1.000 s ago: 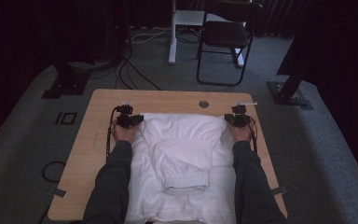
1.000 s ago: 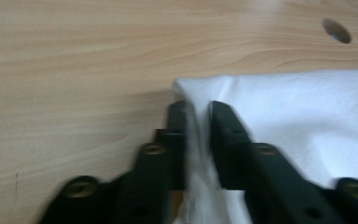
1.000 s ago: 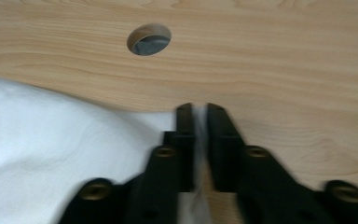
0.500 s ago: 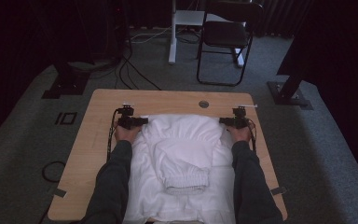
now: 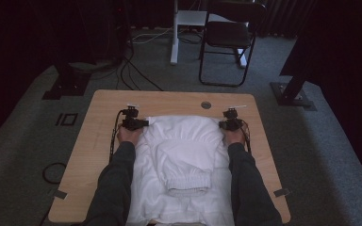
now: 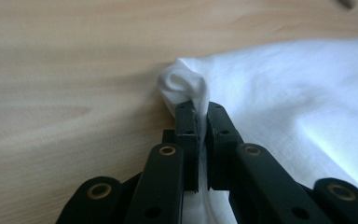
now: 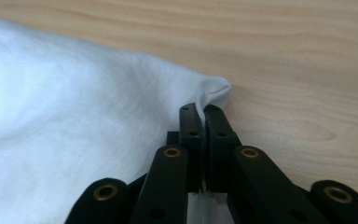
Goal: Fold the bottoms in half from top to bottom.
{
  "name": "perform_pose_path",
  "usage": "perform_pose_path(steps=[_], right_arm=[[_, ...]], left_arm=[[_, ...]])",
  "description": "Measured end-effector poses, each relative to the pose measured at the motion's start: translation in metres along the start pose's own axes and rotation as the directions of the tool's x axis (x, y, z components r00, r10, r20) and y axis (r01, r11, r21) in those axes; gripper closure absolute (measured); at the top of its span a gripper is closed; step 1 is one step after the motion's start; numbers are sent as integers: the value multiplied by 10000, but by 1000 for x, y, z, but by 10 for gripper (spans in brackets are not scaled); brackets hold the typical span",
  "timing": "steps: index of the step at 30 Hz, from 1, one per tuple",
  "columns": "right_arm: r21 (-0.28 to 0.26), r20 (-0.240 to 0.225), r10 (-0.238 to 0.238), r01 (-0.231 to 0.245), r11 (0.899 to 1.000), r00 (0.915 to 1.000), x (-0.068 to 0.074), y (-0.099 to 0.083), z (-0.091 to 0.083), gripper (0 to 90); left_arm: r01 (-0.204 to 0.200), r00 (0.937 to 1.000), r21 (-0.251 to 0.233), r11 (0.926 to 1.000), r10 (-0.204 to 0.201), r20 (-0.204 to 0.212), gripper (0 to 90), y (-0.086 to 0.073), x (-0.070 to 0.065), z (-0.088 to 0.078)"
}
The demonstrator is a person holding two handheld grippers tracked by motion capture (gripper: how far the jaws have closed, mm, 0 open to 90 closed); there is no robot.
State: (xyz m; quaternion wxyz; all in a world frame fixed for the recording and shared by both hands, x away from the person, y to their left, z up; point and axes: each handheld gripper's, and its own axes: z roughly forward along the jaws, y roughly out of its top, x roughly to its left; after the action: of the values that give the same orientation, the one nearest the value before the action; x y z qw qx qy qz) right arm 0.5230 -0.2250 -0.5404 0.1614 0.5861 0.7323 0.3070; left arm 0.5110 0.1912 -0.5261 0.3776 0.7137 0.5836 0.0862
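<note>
**Black fingers pinch both far corners of a white garment**

Fingers point(image 6: 187, 125) of the left gripper point(image 6: 199, 116) are clamped on a small peak of white cloth, as the left gripper view shows: the two black jaws stand almost together, with a thin fold of the white garment point(image 5: 181, 155) running down between them and a rounded tuft bulging just past their tips. Fingers point(image 7: 189, 125) of the right gripper point(image 7: 200, 114) hold the opposite corner the same way, a curled tip of fabric poking out beyond the jaws against bare wood. Both pairs of jaws have just been closing, each with cloth between them.

From the high view, the garment lies spread over the middle of the wooden table point(image 5: 99, 141), its far edge held at either end by the left gripper point(image 5: 141, 124) and the right gripper point(image 5: 222, 125), and its near edge reaching the table's front. A ribbed band sits low in the cloth's centre; it looks like a cuff or waistband, though the dim light leaves that unsure. The person's grey sleeves point(image 5: 115, 183) run along both sides of the cloth. A round hole point(image 5: 206, 105) marks the table's far side. Beyond it, on the grey carpet, stand a black chair point(image 5: 228, 40) and loose cables point(image 5: 132, 70).
</note>
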Motion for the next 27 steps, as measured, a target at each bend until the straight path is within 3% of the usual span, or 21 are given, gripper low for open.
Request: perform_pose_path(steps=[1,2,3,5,6,7,8,12,16,19,20,23,24,27], right_arm=[[-130,-62,-14,13,9999,10000,-1,1,-2,880],[-376,-144,-12,6,9993,9999,-2,3,-7,882],[-601,-180,-2,-9,9982,9998,-4,6,-13,883],[-1024,-374,42,-80,9947,9993,-8,12,-24,884],[-1375,-512,37,-108,9904,9987,-10,17,-32,884],[-1375,-512,37,-108,9904,9987,-10,17,-32,884],[-1877,-382,-124,50,9822,9992,-10,25,-47,884],[-2471,-315,-275,189,9688,9991,-10,32,-62,883],[-2589,-479,-611,467,9648,9970,-9,27,-67,882],[-2786,-842,-676,416,9595,9942,-10,18,-74,881],[-2902,-1000,-720,401,9561,9924,-11,13,-78,881],[-3069,-1223,-806,395,9509,9892,-12,5,-86,881],[-3267,-1410,-966,458,9440,9853,-11,-3,-95,881],[-3463,-1572,-1194,585,9363,9803,-10,-16,-108,881]], left_arm=[[0,10000,0,10000,0,0,865,0,0,0],[172,9989,-562,9983,-147,450,866,6,2,-15],[187,9980,-626,9979,-148,622,866,11,3,-20],[51,9981,-688,9976,-9,611,866,14,2,-24],[-110,9967,-1104,9938,199,791,867,23,-3,-36],[-110,9967,-1104,9938,199,791,866,23,-3,-36],[-382,9961,-1423,9891,490,728,866,34,-9,-47],[-641,9935,-1688,9836,789,821,867,42,-16,-61],[-886,9915,-1569,9836,1022,805,866,37,-15,-67],[-990,9895,-1597,9822,1140,882,866,32,-15,-72],[-1052,9864,-1759,9788,1252,1068,865,26,-16,-79],[-1136,9837,-1848,9762,1366,1167,865,19,-17,-86],[-1241,9806,-1984,9722,1508,1255,865,12,-19,-93],[-1379,9768,-2087,9682,1678,1329,864,3,-22,-101]])
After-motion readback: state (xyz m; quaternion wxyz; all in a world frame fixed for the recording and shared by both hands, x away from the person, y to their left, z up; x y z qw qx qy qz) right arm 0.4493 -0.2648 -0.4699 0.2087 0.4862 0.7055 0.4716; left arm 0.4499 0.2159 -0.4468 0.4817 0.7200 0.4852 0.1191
